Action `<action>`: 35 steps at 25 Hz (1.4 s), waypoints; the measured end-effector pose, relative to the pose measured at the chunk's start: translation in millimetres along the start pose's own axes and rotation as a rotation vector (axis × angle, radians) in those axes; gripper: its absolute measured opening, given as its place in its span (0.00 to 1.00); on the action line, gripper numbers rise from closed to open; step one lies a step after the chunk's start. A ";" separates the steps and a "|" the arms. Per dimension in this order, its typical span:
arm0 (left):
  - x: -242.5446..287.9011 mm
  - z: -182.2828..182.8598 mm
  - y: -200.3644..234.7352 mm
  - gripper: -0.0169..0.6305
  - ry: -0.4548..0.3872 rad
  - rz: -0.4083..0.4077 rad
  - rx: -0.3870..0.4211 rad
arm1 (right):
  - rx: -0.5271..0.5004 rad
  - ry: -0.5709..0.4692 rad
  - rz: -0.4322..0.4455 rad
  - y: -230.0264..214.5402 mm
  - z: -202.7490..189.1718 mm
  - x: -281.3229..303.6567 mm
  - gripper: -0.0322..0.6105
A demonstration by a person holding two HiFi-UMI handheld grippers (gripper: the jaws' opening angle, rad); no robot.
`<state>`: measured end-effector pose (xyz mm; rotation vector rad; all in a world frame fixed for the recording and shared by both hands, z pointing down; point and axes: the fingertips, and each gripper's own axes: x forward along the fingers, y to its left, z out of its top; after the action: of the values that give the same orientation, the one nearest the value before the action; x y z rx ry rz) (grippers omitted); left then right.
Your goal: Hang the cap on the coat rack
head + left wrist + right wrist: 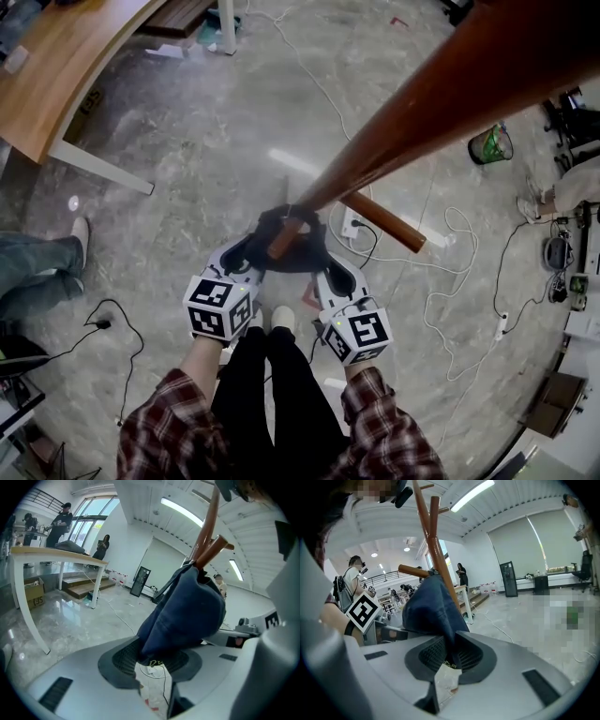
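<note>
Grip condition: the left claw point(152, 660) is closed narrow on the lower edge of the cap point(187, 611), with dark navy fabric pinched between its ribbed pads. The right claw point(450, 660) clamps the opposite edge of the same cap in the same manner. Both claws hold the cap raised between them, in front of the person's body.

Location of the cap: against the coat rack point(450, 94), a brown wooden pole with angled pegs. In the head view, the tip of one lower peg point(284, 239) shows inside the outline of the cap. A second peg point(384, 222) projects to the right, clear of the fabric. Whether the cap bears its weight on the peg cannot be determined.

Surroundings: a grey marbled floor point(187, 169) carries loose cables and a white power strip point(352, 223). A wooden tabletop point(56, 66) on white legs stands at upper left. A green bucket point(490, 145) sits at right. A seated person's legs point(37, 272) show at the left edge.
</note>
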<state>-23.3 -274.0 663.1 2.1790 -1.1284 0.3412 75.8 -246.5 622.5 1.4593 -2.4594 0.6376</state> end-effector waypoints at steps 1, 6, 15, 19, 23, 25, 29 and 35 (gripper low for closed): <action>-1.5 -0.6 -0.8 0.21 -0.002 -0.001 0.001 | -0.006 -0.002 0.011 2.4 0.5 -1.6 0.10; -13.5 -5.0 -5.2 0.29 -0.008 0.004 -0.017 | -0.032 0.035 0.063 14.3 -1.6 -7.1 0.20; -57.0 -26.9 2.9 0.35 0.003 0.081 -0.132 | -0.006 0.057 0.066 22.3 2.8 -34.3 0.23; -82.6 -5.4 -21.3 0.35 -0.031 0.060 -0.136 | 0.017 0.057 0.089 41.3 24.1 -52.5 0.23; -111.5 38.3 -68.4 0.35 -0.094 -0.005 -0.066 | 0.003 0.007 0.139 74.0 68.7 -76.2 0.23; -127.4 65.9 -94.2 0.35 -0.141 -0.044 -0.022 | -0.013 -0.034 0.155 87.9 98.8 -88.1 0.23; -155.7 125.8 -144.3 0.35 -0.242 -0.126 0.059 | -0.029 -0.130 0.191 108.4 162.2 -113.6 0.23; -207.3 189.7 -203.5 0.34 -0.386 -0.230 0.089 | 0.000 -0.281 0.250 133.1 233.2 -165.5 0.23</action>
<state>4.1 -182.4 329.5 2.4926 -1.0585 -0.1397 49.2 -170.5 317.5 1.3318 -2.8887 0.5047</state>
